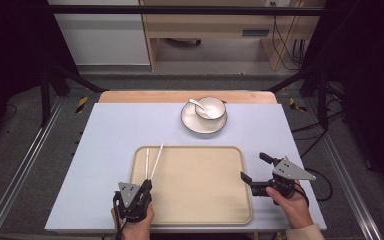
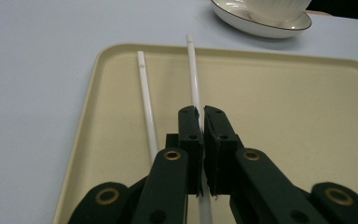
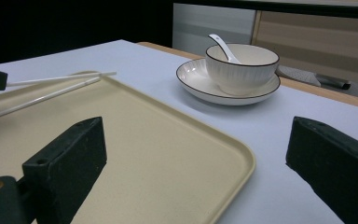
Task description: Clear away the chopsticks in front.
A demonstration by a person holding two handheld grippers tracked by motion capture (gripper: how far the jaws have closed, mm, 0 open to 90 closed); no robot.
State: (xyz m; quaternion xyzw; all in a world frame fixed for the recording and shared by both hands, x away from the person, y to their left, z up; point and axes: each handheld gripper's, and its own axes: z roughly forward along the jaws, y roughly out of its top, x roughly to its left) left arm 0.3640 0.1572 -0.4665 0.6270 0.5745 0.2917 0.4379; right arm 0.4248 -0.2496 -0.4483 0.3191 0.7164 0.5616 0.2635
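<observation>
Tabletop: lavender sheet filling mid-frame in the high view. On it the beige tray, lower centre. Plate with bowl and spoon sits just above the tray, upper centre, untouched.

Status, my read: two white chopsticks are at the tray's left edge. One chopstick lies flat on the tray, looks placed. The second chopstick is pinched in my left tool, jaws closed down on it near its lower end. Can't tell if I'm setting it down or lifting it. Plate, bowl and spoon probably still to go onto the tray, so early-to-middle.

Orientation: held stick's long axis runs bottom to top of the high view, leaning slightly right, far tip past the tray's top rim. The flat one is near parallel, just left, tips diverging a little upward.

My right tool: lower right, over the tray's right rim, jaws wide apart, holding nothing.
</observation>
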